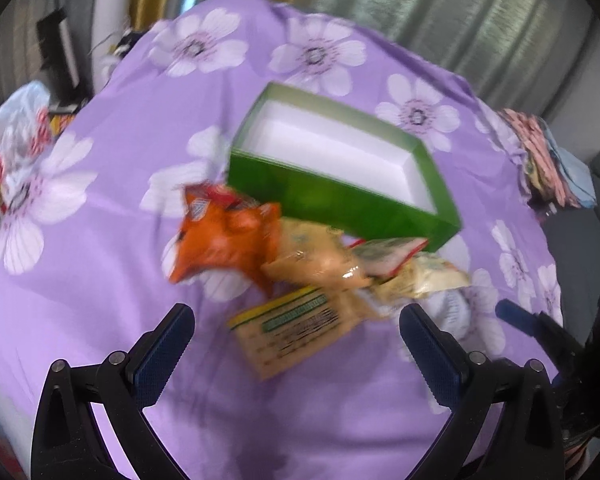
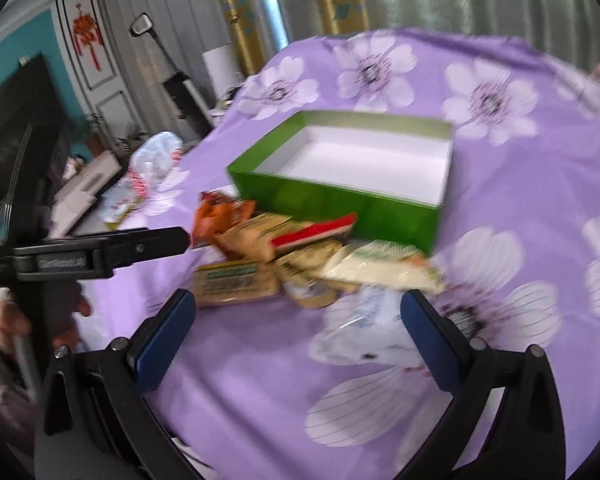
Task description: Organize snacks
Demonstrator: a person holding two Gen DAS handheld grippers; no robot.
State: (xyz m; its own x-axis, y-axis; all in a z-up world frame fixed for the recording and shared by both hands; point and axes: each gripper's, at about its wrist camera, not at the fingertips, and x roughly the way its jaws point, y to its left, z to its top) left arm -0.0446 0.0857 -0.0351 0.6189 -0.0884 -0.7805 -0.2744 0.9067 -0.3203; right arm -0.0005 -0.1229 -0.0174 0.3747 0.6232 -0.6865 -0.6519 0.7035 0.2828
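Observation:
An open green box [image 1: 340, 196] [image 2: 332, 200] with a white, empty inside sits on the purple flowered cloth. In front of it lies a pile of snack packets: an orange bag [image 1: 228, 240] [image 2: 216, 216], tan packets [image 1: 296, 328] [image 2: 236, 282], a red-edged packet [image 1: 388, 254] [image 2: 316, 232], a pale yellow packet [image 2: 380, 268] and a white packet [image 2: 368, 332]. My left gripper [image 1: 296, 324] is open above the tan packet. My right gripper [image 2: 296, 312] is open just before the white packet. The left gripper also shows in the right wrist view [image 2: 140, 248].
The table under the purple cloth [image 1: 100, 280] drops off at the left, where a white plastic bag [image 1: 16, 136] [image 2: 152, 164] and boxes lie. Folded patterned cloth [image 1: 540, 156] sits at the right edge. Curtains hang behind.

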